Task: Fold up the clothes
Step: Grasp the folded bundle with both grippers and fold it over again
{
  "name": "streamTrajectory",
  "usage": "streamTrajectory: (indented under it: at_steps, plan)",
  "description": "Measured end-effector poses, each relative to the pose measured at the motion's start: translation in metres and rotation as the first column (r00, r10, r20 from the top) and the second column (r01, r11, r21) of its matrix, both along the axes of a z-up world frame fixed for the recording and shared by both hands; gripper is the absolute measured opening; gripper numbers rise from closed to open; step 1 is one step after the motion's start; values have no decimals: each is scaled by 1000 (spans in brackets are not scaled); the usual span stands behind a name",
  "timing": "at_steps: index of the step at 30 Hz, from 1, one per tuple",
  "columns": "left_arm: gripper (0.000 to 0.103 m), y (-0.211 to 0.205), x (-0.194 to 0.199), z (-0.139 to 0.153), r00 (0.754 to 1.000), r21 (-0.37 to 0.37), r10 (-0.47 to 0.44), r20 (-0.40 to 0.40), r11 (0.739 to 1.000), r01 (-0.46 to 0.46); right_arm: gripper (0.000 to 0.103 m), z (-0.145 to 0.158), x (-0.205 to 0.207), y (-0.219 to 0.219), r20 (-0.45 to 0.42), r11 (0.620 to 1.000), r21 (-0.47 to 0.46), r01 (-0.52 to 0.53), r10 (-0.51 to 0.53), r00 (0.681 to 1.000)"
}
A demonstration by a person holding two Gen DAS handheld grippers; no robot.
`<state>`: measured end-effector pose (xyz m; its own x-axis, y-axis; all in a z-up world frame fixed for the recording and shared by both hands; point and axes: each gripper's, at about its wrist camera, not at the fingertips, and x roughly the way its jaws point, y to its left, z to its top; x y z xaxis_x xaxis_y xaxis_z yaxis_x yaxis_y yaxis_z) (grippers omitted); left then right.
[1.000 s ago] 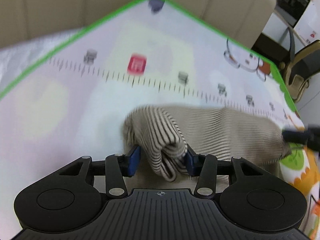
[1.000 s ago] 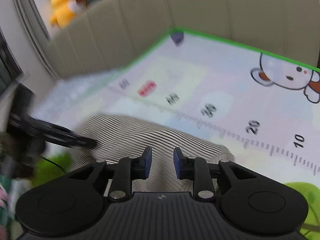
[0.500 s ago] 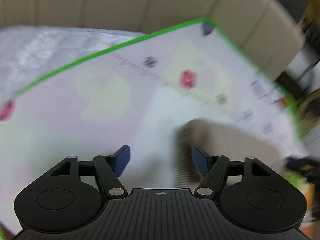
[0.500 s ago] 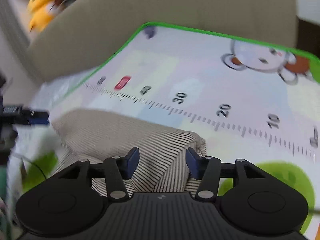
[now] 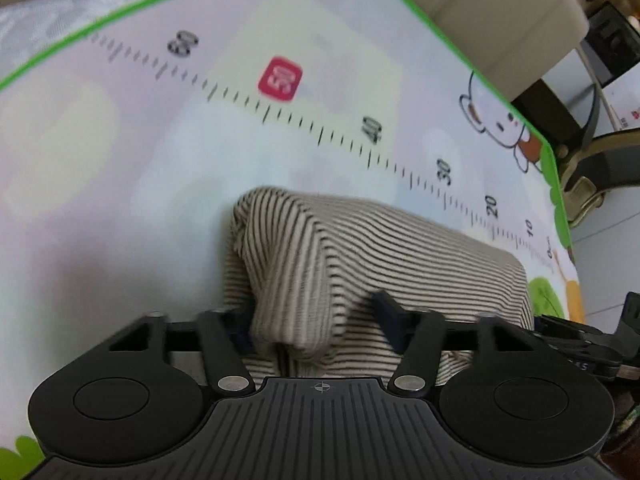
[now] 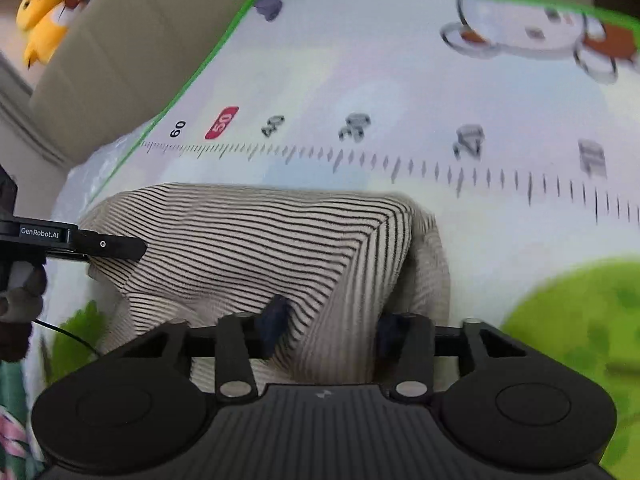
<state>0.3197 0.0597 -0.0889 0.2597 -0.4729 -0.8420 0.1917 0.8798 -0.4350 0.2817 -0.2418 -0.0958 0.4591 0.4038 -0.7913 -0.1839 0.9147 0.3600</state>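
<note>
A beige garment with thin black stripes (image 5: 380,248) lies folded on a printed play mat (image 5: 120,184). My left gripper (image 5: 316,320) has a bunched fold of the garment's left end between its blue pads, jaws closed onto the cloth. My right gripper (image 6: 332,320) holds the garment's right end (image 6: 280,240) the same way, cloth filling the gap between its pads. The left gripper's finger (image 6: 116,246) also shows in the right wrist view, at the garment's far left edge. The right gripper's body (image 5: 580,344) shows at the right in the left wrist view.
The mat has a green border (image 5: 460,52), a ruler print with a red 50 mark (image 5: 280,79) and a cartoon dog (image 6: 532,36). A beige sofa back (image 6: 160,20) rises behind it. A yellow plush toy (image 6: 40,20) sits at the far left. Dark furniture (image 5: 600,40) stands off the mat.
Half a second ago both grippers were open and off the cloth. Now both have come down on the garment's ends and closed on bunched folds.
</note>
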Motion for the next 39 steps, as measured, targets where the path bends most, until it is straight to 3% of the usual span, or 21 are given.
streamTrajectory:
  at_steps: [3,7,11,14,20,29,34,37,38,39]
  plan:
    - [34,-11,10,4,999,13,-30,44,999,29,25,15,25,1,68,1000,-24,4,-2,998]
    - [31,-36,33,32,986,25,-45,159,999,41,24,42,54,-12,136,996,52,76,-82,987]
    - [31,-51,35,59,968,23,-74,242,997,70,24,60,44,-26,172,995,61,76,-85,981]
    - [30,-49,19,64,965,8,-104,242,994,105,24,59,24,-38,133,993,93,70,-82,988]
    - [29,-32,-28,52,975,-18,-170,145,985,174,24,53,-19,-44,54,991,124,43,-50,997]
    - [25,1,-79,34,980,-51,-194,32,979,196,23,45,-51,-41,-22,994,106,2,0,1000]
    - [25,2,-93,35,975,-57,-216,41,974,218,23,40,-57,-42,-41,997,68,25,-22,999]
    - [26,2,-96,38,975,-41,-215,63,975,218,33,43,-60,-42,-23,998,55,34,-32,999]
    - [28,6,-91,40,980,-42,-188,72,981,191,41,46,-61,-40,-12,998,54,23,-23,1000]
    - [38,11,-87,41,985,-47,-154,77,986,158,45,48,-63,-38,-2,998,57,10,-9,1000]
